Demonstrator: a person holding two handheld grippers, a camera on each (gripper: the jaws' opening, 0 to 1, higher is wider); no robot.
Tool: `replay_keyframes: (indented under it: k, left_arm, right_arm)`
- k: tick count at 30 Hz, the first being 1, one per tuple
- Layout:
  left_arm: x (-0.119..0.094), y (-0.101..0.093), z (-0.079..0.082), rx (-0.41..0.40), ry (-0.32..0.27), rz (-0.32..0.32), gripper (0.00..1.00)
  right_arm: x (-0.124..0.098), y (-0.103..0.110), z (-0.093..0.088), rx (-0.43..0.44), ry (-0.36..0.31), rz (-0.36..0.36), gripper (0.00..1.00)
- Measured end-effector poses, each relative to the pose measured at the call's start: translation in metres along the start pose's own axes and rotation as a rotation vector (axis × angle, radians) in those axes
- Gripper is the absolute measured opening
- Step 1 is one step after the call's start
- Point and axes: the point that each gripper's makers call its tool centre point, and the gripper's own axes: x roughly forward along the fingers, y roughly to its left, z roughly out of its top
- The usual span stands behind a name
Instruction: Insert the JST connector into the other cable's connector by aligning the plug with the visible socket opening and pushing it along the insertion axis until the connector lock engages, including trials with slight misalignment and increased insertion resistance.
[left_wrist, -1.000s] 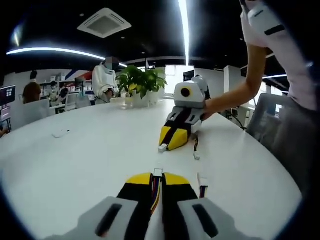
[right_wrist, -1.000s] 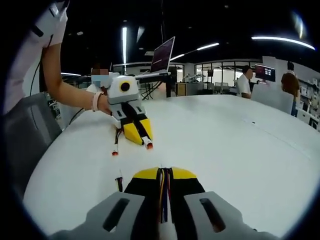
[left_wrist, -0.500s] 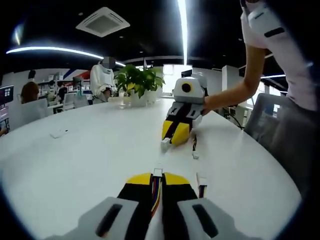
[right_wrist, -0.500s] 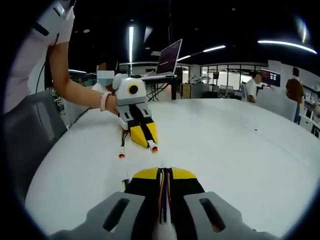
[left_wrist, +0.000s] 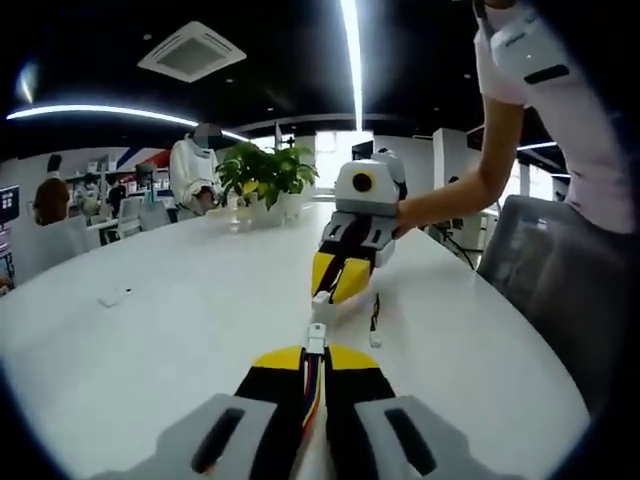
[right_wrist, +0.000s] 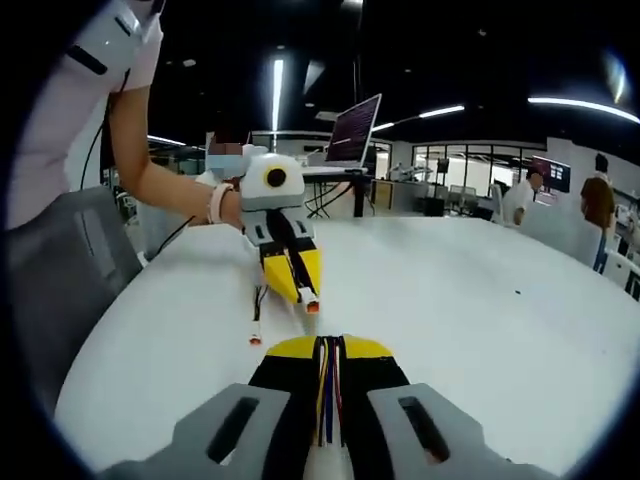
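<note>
Your two grippers have closed the gap since a second ago: the white plug (left_wrist: 316, 340) at the tip of your left gripper (left_wrist: 314, 362) now sits just short of the white connector (left_wrist: 322, 299) that pokes from the right gripper (left_wrist: 337, 282). The two are nearly nose to nose but not yet touching, above the white table (left_wrist: 150, 330).

Your left gripper's yellow-tipped jaws are pressed together on the cable of coloured wires (left_wrist: 311, 385), with the plug sticking out past them. From the right gripper view, your right gripper (right_wrist: 328, 350) has its jaws closed on a second cable (right_wrist: 328, 392), and the left gripper (right_wrist: 292, 279) points back at it, its connector end showing reddish (right_wrist: 311, 306).

Beside the plug, loose cable ends hang from the right gripper, one small connector (left_wrist: 373, 340) lying on the table. Your hand (left_wrist: 402, 215) holds the right gripper from behind. Far beyond the plug stand potted plants (left_wrist: 262, 170) and a person in white (left_wrist: 192, 168).
</note>
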Motion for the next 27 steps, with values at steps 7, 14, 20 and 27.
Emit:
replay_keyframes:
  k: [7, 14, 20, 27]
  left_arm:
    - [-0.003, -0.001, 0.009, -0.038, 0.006, 0.015, 0.01]
    - [-0.002, -0.007, 0.018, 0.012, 0.016, -0.006, 0.01]
    - [-0.002, -0.010, 0.017, 0.011, 0.029, -0.024, 0.01]
    - [-0.004, -0.004, 0.017, -0.011, 0.038, -0.011, 0.01]
  right_arm:
    - [-0.005, 0.006, 0.011, -0.028, -0.005, 0.013, 0.03]
    - [-0.006, 0.010, 0.020, -0.050, -0.008, 0.028, 0.03]
    - [0.000, 0.016, 0.026, -0.065, -0.018, 0.053, 0.03]
    - [0.006, 0.016, 0.024, -0.073, -0.012, 0.072, 0.03]
